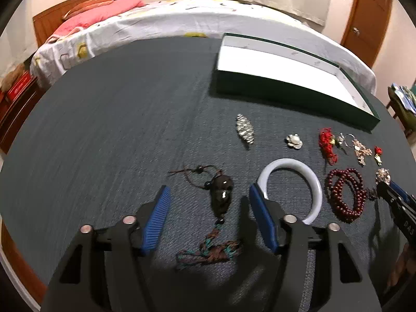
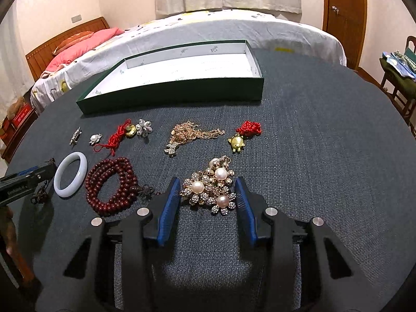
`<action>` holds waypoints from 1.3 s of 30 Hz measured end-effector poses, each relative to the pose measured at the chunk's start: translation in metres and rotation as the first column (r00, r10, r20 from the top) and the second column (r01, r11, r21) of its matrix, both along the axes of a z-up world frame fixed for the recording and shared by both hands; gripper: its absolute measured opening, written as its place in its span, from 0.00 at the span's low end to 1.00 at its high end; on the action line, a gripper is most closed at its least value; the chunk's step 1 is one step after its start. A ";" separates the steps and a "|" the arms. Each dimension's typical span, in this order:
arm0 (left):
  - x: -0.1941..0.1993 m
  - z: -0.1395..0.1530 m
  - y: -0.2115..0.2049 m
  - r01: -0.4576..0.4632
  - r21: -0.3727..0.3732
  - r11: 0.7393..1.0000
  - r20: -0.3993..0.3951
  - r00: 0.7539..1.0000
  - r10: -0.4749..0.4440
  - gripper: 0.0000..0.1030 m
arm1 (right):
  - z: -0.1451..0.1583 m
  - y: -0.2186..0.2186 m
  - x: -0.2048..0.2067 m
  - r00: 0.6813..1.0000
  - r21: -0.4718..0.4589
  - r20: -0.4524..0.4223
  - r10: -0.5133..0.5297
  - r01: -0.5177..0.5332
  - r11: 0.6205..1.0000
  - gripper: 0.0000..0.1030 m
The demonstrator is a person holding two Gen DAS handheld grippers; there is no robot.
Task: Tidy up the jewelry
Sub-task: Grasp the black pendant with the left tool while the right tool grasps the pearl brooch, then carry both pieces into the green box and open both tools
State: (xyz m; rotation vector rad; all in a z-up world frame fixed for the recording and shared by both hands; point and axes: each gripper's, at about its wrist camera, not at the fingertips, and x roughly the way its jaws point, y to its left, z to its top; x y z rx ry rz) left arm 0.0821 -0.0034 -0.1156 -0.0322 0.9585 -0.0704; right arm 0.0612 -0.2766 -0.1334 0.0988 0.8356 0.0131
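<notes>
On the dark table, the left gripper (image 1: 209, 195) has its jaws apart around a dark pendant (image 1: 221, 197) without touching it, the right gripper (image 2: 209, 188) pinches the sides of a pearl brooch (image 2: 209, 187), and the empty green box (image 2: 182, 92) waits near the far edge.

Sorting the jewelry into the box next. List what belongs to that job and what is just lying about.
For the job:
- shallow green box with white lining
- pearl and rhinestone flower brooches, between the right gripper's pads
- dark carved pendant on tasselled cord, between the left gripper's pads
- pale jade bangle
- dark red bead strand

Just about:
- bed with pink pillow
- wooden door
</notes>
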 end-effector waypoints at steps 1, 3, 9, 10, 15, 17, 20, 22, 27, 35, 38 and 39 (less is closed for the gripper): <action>0.001 0.001 0.000 0.005 -0.004 1.000 0.000 1.000 -0.005 0.48 | 0.000 0.000 0.000 1.000 0.002 0.000 0.000 0.000 1.000 0.42; 0.002 0.000 0.000 0.008 -0.005 1.000 0.000 1.000 -0.008 0.45 | 0.000 0.000 0.000 1.000 0.002 0.000 0.000 0.000 1.000 0.42; 0.004 -0.002 -0.002 0.034 0.001 0.999 0.001 0.999 -0.034 0.30 | 0.001 0.001 0.000 1.000 0.010 -0.001 0.001 -0.001 1.000 0.42; 0.004 -0.002 -0.004 0.037 0.023 0.999 0.004 0.999 -0.037 0.28 | 0.001 0.000 0.001 1.000 0.011 -0.001 0.001 -0.001 1.000 0.42; 0.002 -0.003 -0.012 0.064 0.091 0.994 0.014 0.998 -0.065 0.17 | 0.001 -0.001 0.001 1.000 0.015 0.000 0.002 -0.002 1.000 0.42; 0.001 -0.003 -0.015 0.075 0.099 0.992 0.018 0.997 -0.077 0.17 | 0.001 -0.001 0.001 1.000 0.014 0.000 0.003 -0.003 1.000 0.42; -0.003 -0.002 -0.014 0.084 0.059 0.995 0.028 0.996 -0.086 0.17 | 0.001 -0.002 0.000 1.000 0.024 0.002 0.002 -0.002 1.000 0.41; -0.003 0.000 -0.012 0.081 0.045 0.996 0.034 0.996 -0.082 0.17 | 0.001 -0.003 0.000 1.000 0.028 0.001 0.002 -0.002 1.000 0.41; -0.005 0.008 -0.012 0.082 0.039 0.996 0.062 0.995 -0.084 0.17 | 0.005 -0.002 -0.001 1.000 0.034 0.015 0.002 -0.002 0.999 0.41; -0.002 0.030 -0.014 0.090 0.005 0.996 0.109 0.990 -0.091 0.17 | 0.029 -0.004 -0.005 0.997 0.051 0.080 -0.003 -0.001 0.999 0.41; 0.001 0.041 -0.018 0.108 0.004 0.994 0.135 0.985 -0.107 0.17 | 0.040 -0.005 -0.005 0.994 0.051 0.109 -0.004 -0.002 0.999 0.41; 0.003 0.045 -0.020 0.115 0.002 0.993 0.145 0.983 -0.114 0.17 | 0.045 -0.005 -0.005 0.993 0.050 0.119 -0.004 -0.002 0.999 0.41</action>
